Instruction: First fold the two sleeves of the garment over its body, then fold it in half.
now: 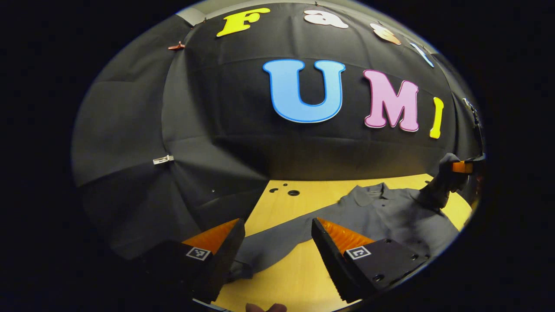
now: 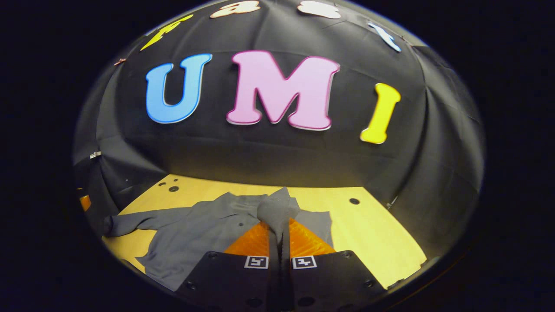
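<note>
Grey polo shirt (image 2: 195,234) spread on the wooden table (image 2: 368,242), right gripper (image 2: 279,225) clamped on its lifted sleeve (image 2: 277,210), left gripper (image 1: 277,236) agape above the other sleeve (image 1: 269,251), holes (image 1: 293,193) beyond.

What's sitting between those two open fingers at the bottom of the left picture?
In the left gripper view, the left gripper stands open; between its fingers lie the shirt's sleeve and bare wooden table.

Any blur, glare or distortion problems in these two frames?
Left gripper view: heavy fisheye bend, table warmly lit, shirt sharp, right gripper slightly soft at the dim edge. Right gripper view: same curvature, no glare, pinched sleeve crisp, corners dark.
</note>
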`<action>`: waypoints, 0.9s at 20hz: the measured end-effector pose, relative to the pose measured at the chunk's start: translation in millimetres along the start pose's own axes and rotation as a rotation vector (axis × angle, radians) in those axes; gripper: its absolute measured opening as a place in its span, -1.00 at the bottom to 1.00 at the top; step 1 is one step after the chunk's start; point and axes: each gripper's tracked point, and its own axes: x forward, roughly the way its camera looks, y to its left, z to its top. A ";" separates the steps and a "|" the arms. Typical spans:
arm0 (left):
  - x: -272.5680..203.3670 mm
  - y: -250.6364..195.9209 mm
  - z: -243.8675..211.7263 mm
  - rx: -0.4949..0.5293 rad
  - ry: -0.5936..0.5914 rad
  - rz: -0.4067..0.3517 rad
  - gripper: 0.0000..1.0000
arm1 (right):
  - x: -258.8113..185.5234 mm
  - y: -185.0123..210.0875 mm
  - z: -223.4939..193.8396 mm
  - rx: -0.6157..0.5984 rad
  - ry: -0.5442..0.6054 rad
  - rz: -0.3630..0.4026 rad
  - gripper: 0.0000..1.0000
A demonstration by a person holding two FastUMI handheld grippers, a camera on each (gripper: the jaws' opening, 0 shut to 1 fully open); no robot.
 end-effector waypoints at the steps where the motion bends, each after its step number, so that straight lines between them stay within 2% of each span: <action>1: 1.0 6.8 -3.4 0.006 0.002 0.006 0.95 | 10.1 12.7 -6.1 -0.010 0.019 0.009 -0.89; 6: 17.8 27.9 -18.7 -0.014 0.024 0.013 0.95 | 53.2 65.0 -45.0 -0.013 0.118 0.042 -0.89; 11: 32.0 42.8 -33.3 -0.020 0.057 0.033 0.95 | 72.4 109.3 -93.8 -0.027 0.218 0.086 -0.89; 15: 32.0 57.1 -42.7 -0.009 0.070 0.055 0.95 | 82.0 139.5 -142.1 -0.003 0.331 0.122 -0.75; 17: 32.5 61.0 -53.5 -0.015 0.091 0.060 0.95 | 85.7 151.6 -155.1 0.033 0.366 0.144 -0.74; 18: 32.1 62.0 -59.9 -0.018 0.107 0.060 0.95 | 84.3 157.8 -155.6 0.054 0.380 0.159 -0.67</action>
